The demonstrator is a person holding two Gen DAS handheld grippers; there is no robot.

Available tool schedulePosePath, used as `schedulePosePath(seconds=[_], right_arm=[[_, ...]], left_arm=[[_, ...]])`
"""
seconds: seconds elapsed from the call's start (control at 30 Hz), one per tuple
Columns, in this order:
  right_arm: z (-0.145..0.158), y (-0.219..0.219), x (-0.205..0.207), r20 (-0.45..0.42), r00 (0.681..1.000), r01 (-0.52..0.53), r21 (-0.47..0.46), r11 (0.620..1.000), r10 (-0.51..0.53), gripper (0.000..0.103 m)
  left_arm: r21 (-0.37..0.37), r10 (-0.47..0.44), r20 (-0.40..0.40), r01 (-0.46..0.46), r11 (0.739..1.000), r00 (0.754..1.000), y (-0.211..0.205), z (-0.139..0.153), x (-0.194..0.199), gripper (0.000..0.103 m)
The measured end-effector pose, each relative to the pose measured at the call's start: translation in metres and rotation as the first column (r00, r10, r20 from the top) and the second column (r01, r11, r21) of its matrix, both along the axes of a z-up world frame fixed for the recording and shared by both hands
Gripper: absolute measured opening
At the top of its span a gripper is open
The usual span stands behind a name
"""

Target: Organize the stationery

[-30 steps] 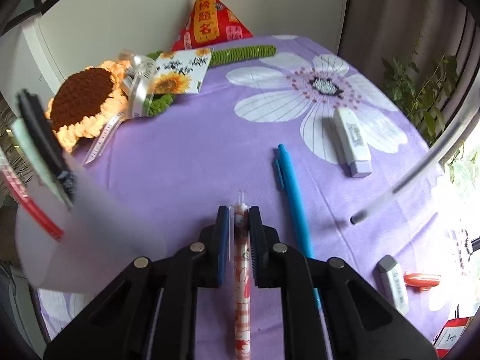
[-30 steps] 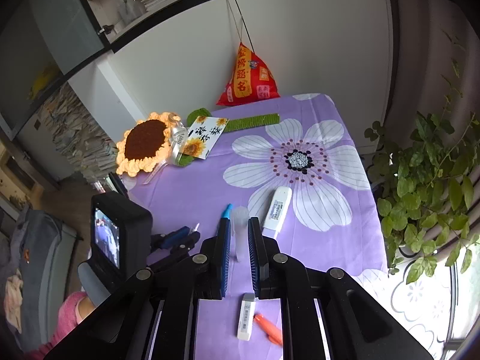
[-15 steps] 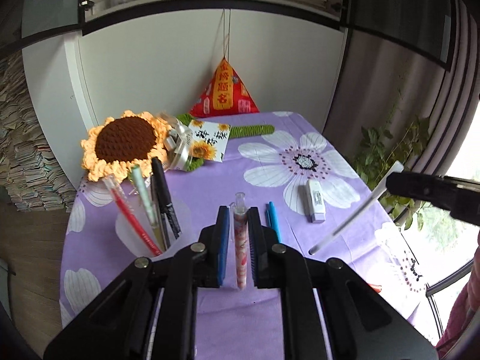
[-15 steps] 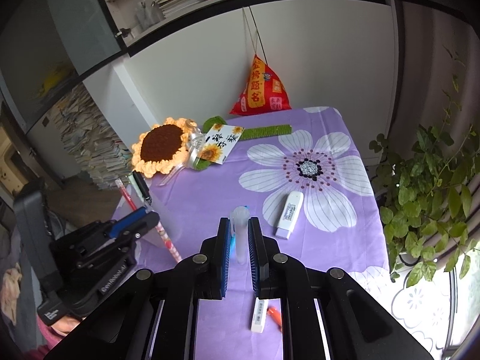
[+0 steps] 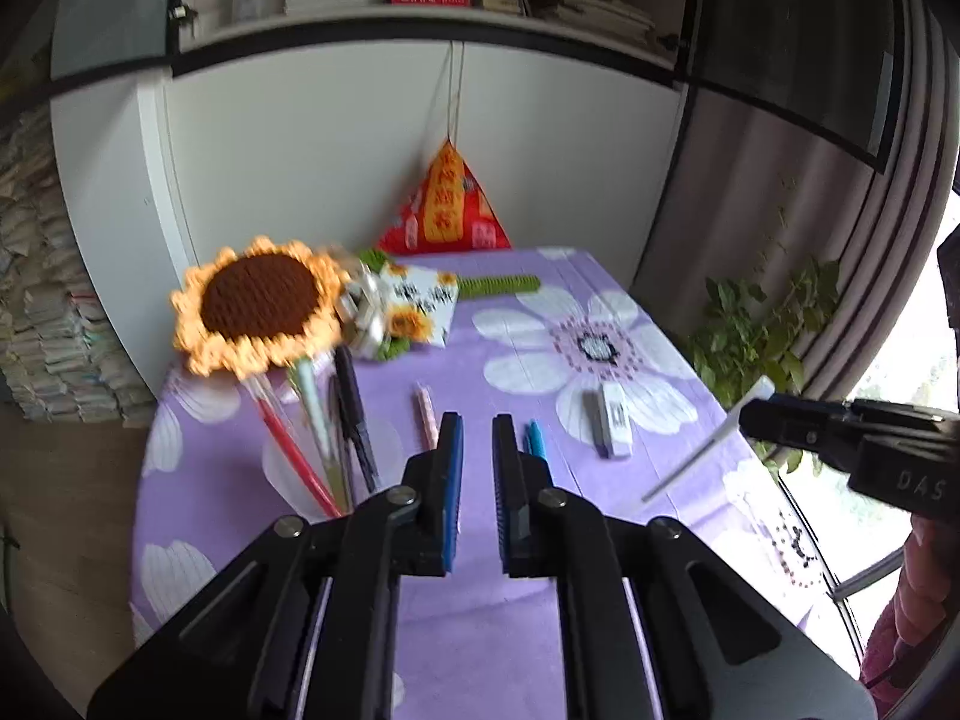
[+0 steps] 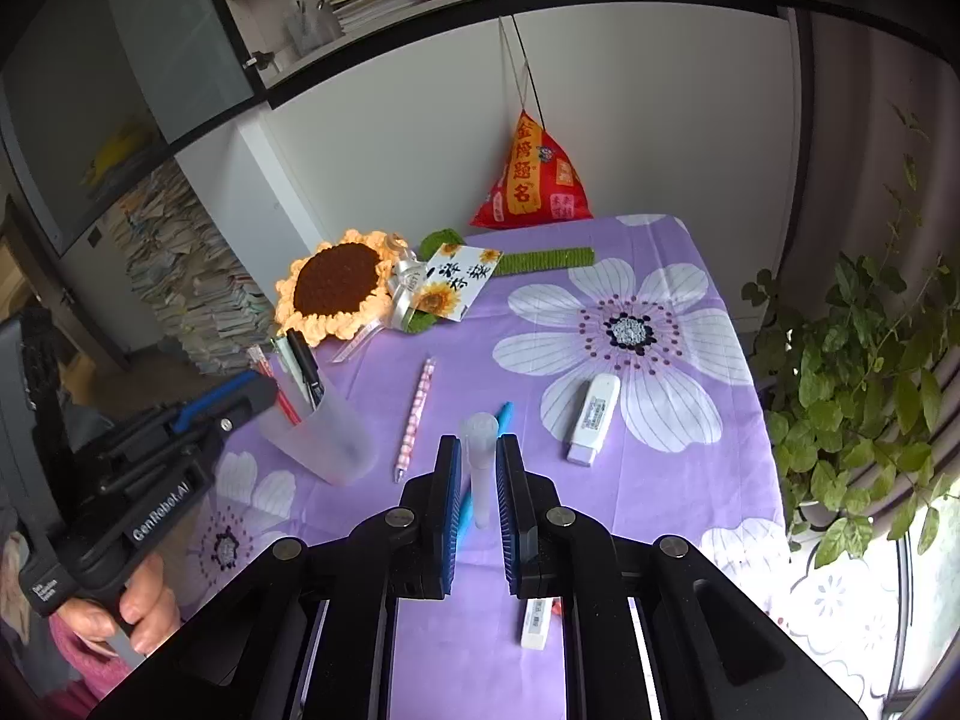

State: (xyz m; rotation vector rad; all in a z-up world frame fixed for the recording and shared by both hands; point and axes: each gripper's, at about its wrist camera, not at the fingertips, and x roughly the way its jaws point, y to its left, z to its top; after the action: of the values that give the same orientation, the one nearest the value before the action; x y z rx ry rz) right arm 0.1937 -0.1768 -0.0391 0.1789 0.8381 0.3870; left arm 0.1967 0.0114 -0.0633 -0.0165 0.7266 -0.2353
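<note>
My left tool (image 5: 477,438) sits at lower centre of its frame, its blue-padded jaws drawn to a narrow gap with nothing between them. Above and left of its tips the pink patterned pen (image 6: 416,417) lies flat on the purple flowered worktop (image 6: 660,480), its long axis running from the upper middle of the right view down toward the lower left, writing tip at the lower end. It rests apart from the frosted plastic cup (image 6: 324,432), which stands left of centre with a red pen, a pale green pen and a black pen leaning in it.

My right tool (image 6: 478,474) grips a slim translucent white pen (image 6: 480,462) between its ribbed pads, the pen's rounded cap pointing up the frame beyond the fingertips. In the left view that same pen (image 5: 696,456) slants from the tool at the right edge down toward the lower left.

A teal pen (image 6: 503,414) lies on the cloth behind the right tool, a white correction-tape case (image 6: 593,411) to its right on a printed flower. A crocheted sunflower (image 6: 336,291) occupies the upper left of the cloth.
</note>
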Motion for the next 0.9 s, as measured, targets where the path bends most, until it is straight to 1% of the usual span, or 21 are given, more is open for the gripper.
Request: schedulePosePath(seconds=[0.1, 0.17, 0.2, 0.27, 0.3, 0.4, 0.47, 0.6, 0.67, 0.7, 0.8, 0.9], right_arm=[[-0.003, -0.002, 0.001, -0.010, 1.000, 0.003, 0.006, 1.000, -0.003, 0.013], [-0.005, -0.004, 0.000, -0.015, 1.000, 0.007, 0.010, 1.000, -0.006, 0.013], [-0.005, -0.006, -0.001, -0.017, 1.000, 0.008, 0.011, 1.000, -0.008, 0.013], [-0.006, -0.010, -0.003, -0.018, 1.000, 0.012, 0.014, 1.000, -0.012, 0.013], [-0.005, -0.011, -0.003, -0.017, 1.000, 0.015, 0.013, 1.000, -0.015, 0.013], [-0.004, -0.019, -0.005, -0.013, 1.000, 0.028, 0.017, 0.999, -0.028, 0.013], [-0.003, -0.022, -0.004, -0.010, 0.999, 0.034, 0.022, 0.999, -0.034, 0.013], [-0.002, -0.026, -0.002, -0.004, 0.999, 0.036, 0.029, 0.999, -0.035, 0.013], [-0.002, -0.027, -0.002, -0.005, 0.999, 0.037, 0.034, 0.999, -0.037, 0.013], [-0.003, -0.028, -0.002, -0.006, 0.999, 0.039, 0.036, 0.999, -0.039, 0.013], [-0.003, -0.030, -0.003, -0.008, 0.999, 0.044, 0.036, 0.998, -0.044, 0.013], [-0.003, -0.033, -0.002, -0.008, 0.998, 0.054, 0.037, 0.998, -0.054, 0.013]], left_arm=[[0.036, -0.002, -0.066, 0.005, 0.999, 0.998, -0.014, -0.024, 0.013, 0.009], [0.088, 0.001, -0.118, 0.009, 0.996, 0.993, -0.026, -0.046, 0.026, 0.012], [0.111, 0.006, -0.139, 0.010, 0.994, 0.990, -0.029, -0.057, 0.032, 0.016], [0.159, 0.030, -0.183, 0.000, 0.987, 0.983, -0.033, -0.079, 0.043, 0.019], [0.177, 0.049, -0.208, -0.012, 0.984, 0.977, -0.033, -0.091, 0.049, 0.019], [0.215, 0.117, -0.251, -0.063, 0.975, 0.961, -0.029, -0.116, 0.063, 0.019], [0.221, 0.136, -0.264, -0.077, 0.972, 0.955, -0.028, -0.122, 0.069, 0.019], [0.227, 0.139, -0.244, -0.083, 0.970, 0.960, -0.031, -0.121, 0.074, 0.018], [0.234, 0.133, -0.233, -0.078, 0.969, 0.963, -0.034, -0.121, 0.075, 0.010], [0.235, 0.131, -0.233, -0.075, 0.969, 0.964, -0.035, -0.121, 0.075, 0.008], [0.208, 0.082, -0.258, -0.028, 0.978, 0.963, -0.037, -0.120, 0.067, 0.008], [0.182, 0.029, -0.263, 0.020, 0.983, 0.964, -0.038, -0.115, 0.044, 0.008]])
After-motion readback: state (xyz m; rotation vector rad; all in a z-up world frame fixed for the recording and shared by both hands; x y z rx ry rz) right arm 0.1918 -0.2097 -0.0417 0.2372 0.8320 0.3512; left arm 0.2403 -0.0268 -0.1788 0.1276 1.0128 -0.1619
